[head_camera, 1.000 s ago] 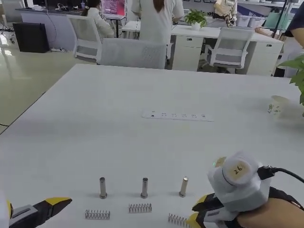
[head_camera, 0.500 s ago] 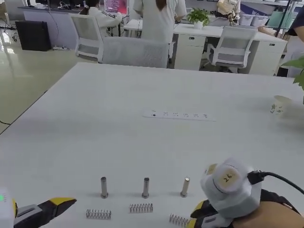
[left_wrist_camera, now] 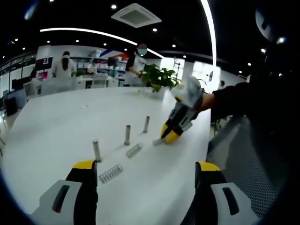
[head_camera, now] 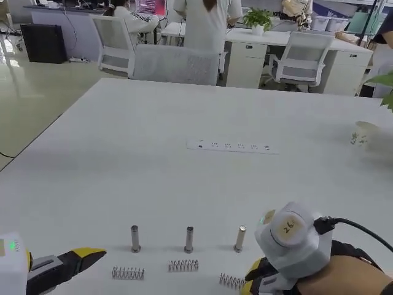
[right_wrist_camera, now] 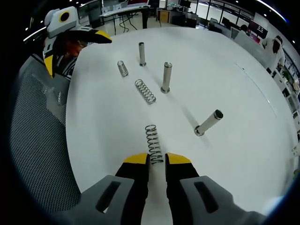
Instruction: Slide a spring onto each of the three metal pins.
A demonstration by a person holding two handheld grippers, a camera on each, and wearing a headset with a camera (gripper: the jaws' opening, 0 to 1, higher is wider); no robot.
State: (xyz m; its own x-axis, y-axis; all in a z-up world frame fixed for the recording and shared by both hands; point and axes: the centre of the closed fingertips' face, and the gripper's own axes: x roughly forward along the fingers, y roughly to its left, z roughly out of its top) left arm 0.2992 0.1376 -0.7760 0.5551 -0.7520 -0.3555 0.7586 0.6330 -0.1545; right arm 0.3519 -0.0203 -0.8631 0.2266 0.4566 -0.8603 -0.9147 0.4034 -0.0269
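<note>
Surface [head_camera: 184,117] is carrying everything. We are holding our left tongs [left_wrist_camera: 145,167] wide open and empty above it, our right tongs [right_wrist_camera: 157,159] narrowly pinching one end of a spring [right_wrist_camera: 152,138] lying beside three upright pins [head_camera: 188,239].

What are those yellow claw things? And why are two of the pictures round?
A person holds a pinching tool in each hand, and each tool has two yellow-tipped fingers. The big picture comes from a camera on the person's head. The round ones come from little cameras riding on the tools, looking along their fingers. On the white table three metal pins stand in a row, with springs lying in front of them. The right gripper has its fingers closed around the end of one spring. The other two springs lie loose. The left gripper is wide open and holds nothing.
</note>
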